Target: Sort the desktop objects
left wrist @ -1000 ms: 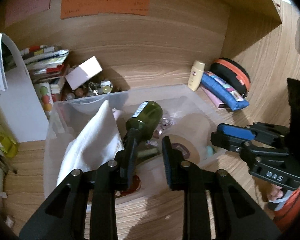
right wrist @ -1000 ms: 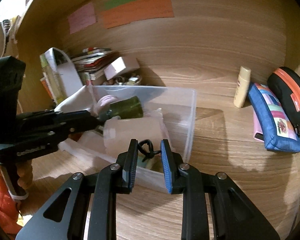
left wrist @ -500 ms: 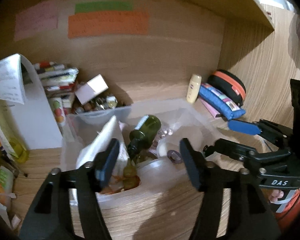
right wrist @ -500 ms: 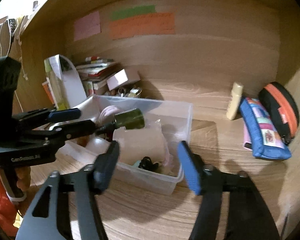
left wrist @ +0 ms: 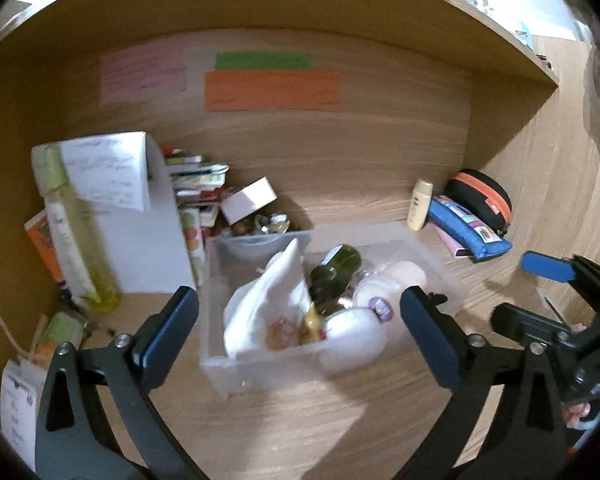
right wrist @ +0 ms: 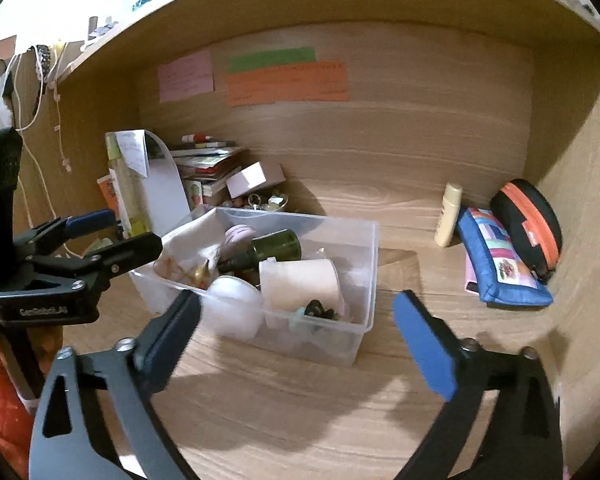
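Inside clear bin [right wrist: 364, 280]: green bottle [right wrist: 278, 245], cloth [left wrist: 268, 296].

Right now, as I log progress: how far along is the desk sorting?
Done: the clear bin already holds the green bottle and a white cloth. In hand: nothing; both grippers' jaws are opening, empty. Left: the cream tube, blue pouch and black case lie outside.

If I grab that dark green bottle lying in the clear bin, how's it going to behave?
The dark green bottle looks like glossy glass, so it is probably slippery, fairly heavy for its size and breakable. It lies tilted on clutter in the clear bin, and its body is round, so it may roll or shift once nudged. Its narrow neck probably offers the surer grip.
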The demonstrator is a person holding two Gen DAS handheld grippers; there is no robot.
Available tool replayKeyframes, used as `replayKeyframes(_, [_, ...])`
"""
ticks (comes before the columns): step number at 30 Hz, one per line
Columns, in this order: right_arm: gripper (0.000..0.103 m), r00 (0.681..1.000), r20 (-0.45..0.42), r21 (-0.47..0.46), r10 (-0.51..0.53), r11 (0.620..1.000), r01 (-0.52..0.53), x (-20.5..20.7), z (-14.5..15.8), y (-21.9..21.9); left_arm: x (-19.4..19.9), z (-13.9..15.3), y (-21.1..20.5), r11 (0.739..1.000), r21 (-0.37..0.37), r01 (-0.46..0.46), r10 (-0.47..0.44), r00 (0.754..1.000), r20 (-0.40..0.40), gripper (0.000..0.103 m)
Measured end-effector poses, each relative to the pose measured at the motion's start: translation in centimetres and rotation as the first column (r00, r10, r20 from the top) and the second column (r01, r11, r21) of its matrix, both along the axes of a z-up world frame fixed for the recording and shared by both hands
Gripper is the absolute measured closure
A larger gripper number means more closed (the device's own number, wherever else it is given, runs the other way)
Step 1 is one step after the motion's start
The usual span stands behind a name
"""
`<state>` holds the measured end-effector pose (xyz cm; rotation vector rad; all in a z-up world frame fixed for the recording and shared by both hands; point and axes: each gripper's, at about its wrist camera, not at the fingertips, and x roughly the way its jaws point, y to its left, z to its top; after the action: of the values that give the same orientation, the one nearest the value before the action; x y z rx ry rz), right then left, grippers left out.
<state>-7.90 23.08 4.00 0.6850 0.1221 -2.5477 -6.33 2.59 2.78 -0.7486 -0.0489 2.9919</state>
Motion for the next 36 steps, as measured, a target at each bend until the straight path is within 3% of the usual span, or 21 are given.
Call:
replayKeyframes(7, [0.0, 0.998, -0.054, -0.028, -0.015, 1.0, 0.013, 2.9, 0.0, -0.2, 2.4, -0.8, -0.7, 0.998, 0.022, -0.061, 0.061, 0.998, -0.001, 0.001])
replayKeyframes(13, [0.0, 0.999, -0.022, -0.044, -0.05, 0.998, 0.049, 3.4, -0.7, 0.0, 4.0, -1.6, -0.7, 0.998, 0.02, -0.066, 0.066, 0.998, -0.01, 0.001])
replayKeyframes(21, [0.0, 0.995, -0.036, -0.037, -0.089, 0.996, 0.087, 5.1, -1.5, -0.1, 4.8, -2.3, -0.9, 0.998, 0.056, -0.03, 0.031, 0.999, -0.02, 0.001])
replayKeyframes(36, [0.0, 0.995, -0.033, -0.008, -0.096, 0.995, 0.096, 6.1, -1.7, -0.5, 4.6, -2.6, -0.4, 0.999, 0.052, -0.011, 0.012, 1.0, -0.011, 0.001])
